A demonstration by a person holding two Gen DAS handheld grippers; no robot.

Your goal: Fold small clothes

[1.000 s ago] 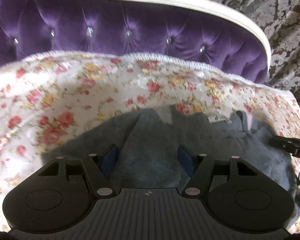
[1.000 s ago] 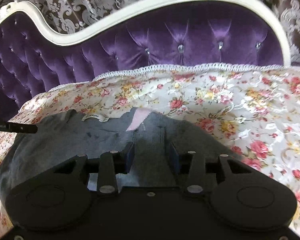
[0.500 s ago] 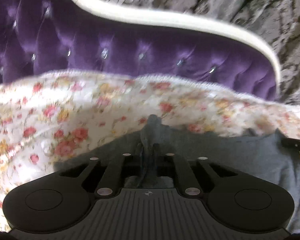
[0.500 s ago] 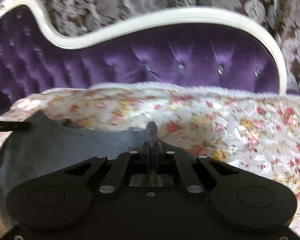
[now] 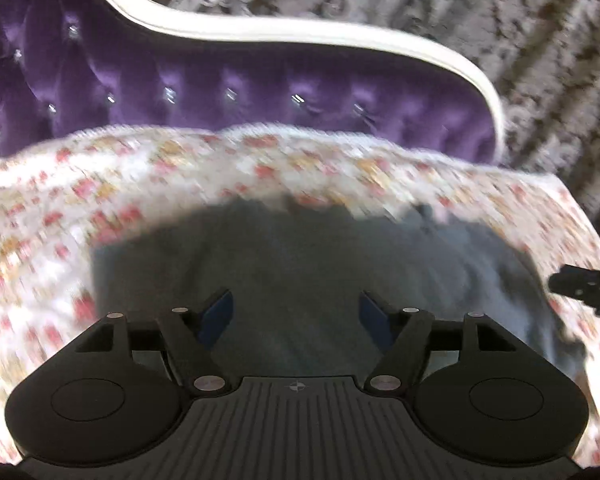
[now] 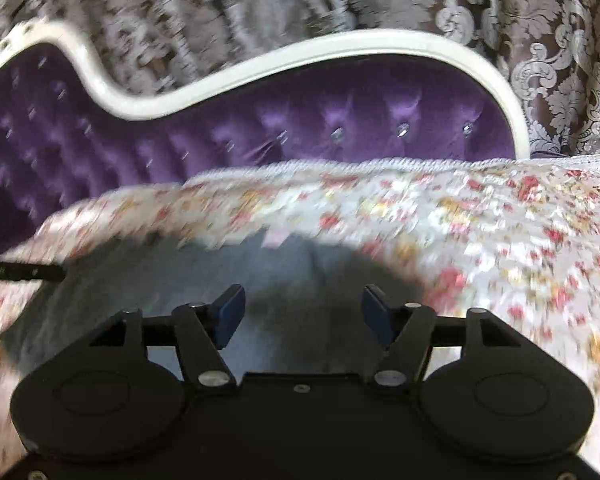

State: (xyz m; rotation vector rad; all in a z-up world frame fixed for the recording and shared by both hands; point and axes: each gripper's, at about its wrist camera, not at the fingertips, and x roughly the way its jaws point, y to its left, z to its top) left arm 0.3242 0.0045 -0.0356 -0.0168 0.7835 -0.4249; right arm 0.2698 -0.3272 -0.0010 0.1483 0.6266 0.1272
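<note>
The left gripper (image 5: pixel 296 312) hangs over the grey garment (image 5: pixel 320 272) with its jaws spread wide and nothing between the blue pads (image 5: pixel 216 314). The right gripper (image 6: pixel 304 312) is likewise released, jaws apart, above the same cloth (image 6: pixel 204 280), gripping nothing. The garment lies on the floral bedspread (image 5: pixel 80 208), near the middle of the bed, its far edge toward the headboard; both views are smeared by motion blur, so its folds cannot be made out clearly. A small pale pink patch (image 6: pixel 274 238) shows at its far edge in the right wrist view. Part of the right gripper pokes in at the right edge of the left wrist view. Behind the bedspread rises the purple tufted headboard (image 6: pixel 340 120) with a white curved frame (image 6: pixel 340 42), and beyond that a damask curtain (image 6: pixel 540 20).
</note>
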